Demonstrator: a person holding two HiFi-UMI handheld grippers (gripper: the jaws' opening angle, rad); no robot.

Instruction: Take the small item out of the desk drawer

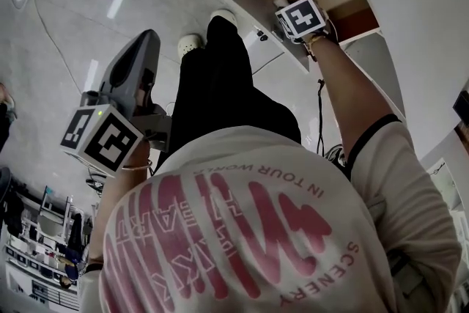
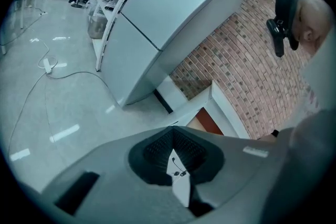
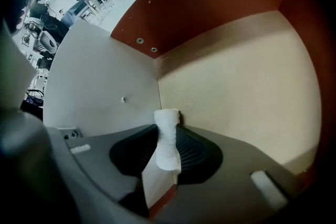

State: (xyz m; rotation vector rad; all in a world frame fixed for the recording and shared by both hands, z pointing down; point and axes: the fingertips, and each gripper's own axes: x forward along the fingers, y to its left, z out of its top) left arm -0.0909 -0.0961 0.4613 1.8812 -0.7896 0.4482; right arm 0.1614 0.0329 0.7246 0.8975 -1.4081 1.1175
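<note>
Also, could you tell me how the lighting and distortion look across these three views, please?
Head view: heavy fisheye, with light streaks glaring on the floor. Left gripper view: dark vignetted corners, and the brick wall looks bowed. Right gripper view: the drawer is dimly lit, and the small white item is slightly soft, close to the lens.

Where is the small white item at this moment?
In the right gripper view, centre, the small white item is pinched in the right claw inside the drawer, near an inner corner.

Camera setup
Head looks steeply down; right gripper view close inside drawer (image 3: 236, 76), shared with head; left stands farther off.
</note>
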